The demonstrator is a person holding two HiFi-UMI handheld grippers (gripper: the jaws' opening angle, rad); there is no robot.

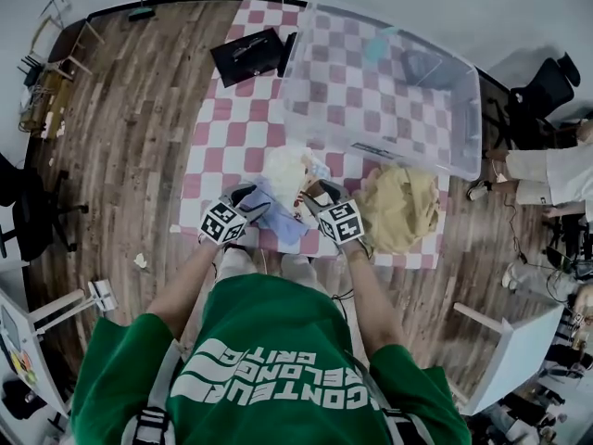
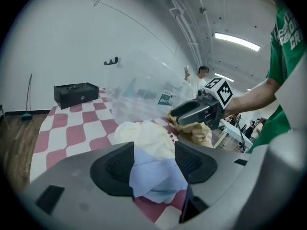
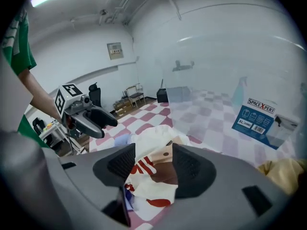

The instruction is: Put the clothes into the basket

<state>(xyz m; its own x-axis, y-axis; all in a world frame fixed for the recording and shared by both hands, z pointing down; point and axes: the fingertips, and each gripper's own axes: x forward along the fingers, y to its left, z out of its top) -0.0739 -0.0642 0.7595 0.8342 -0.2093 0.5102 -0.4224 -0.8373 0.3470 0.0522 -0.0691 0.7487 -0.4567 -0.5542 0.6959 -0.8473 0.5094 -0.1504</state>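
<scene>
Left gripper (image 2: 153, 163) has its jaws apart, low over a pile of clothes, and a light blue cloth (image 2: 156, 176) fills the gap between its two dark pads. Whether the pads press on the cloth I cannot tell; they look merely set around it. Right gripper (image 3: 153, 164) stands the same way, jaws apart, with a white garment printed in red and brown (image 3: 151, 178) lying between them. In the head view the two grippers sit side by side, close together, both pointing away from the person in the green shirt (image 1: 269, 369) who holds them.

Everything rests on a red and white checked mat (image 1: 222, 142) spread over a wooden floor (image 1: 120, 146). The basket (image 1: 371, 142) is a big clear plastic bin at the far end of the mat, just beyond the clothes; none of the pile is inside it.

The largest piece of clothing is a tan garment (image 1: 400, 207), bunched on the mat to the right of the right gripper and just in front of the basket's near wall. A cream garment (image 1: 285, 170) lies crumpled between the grippers and the basket. The light blue cloth lies nearest the person, with the printed garment beside it.

A black case (image 1: 248, 54) sits at the far left corner of the mat, next to the basket.
</scene>
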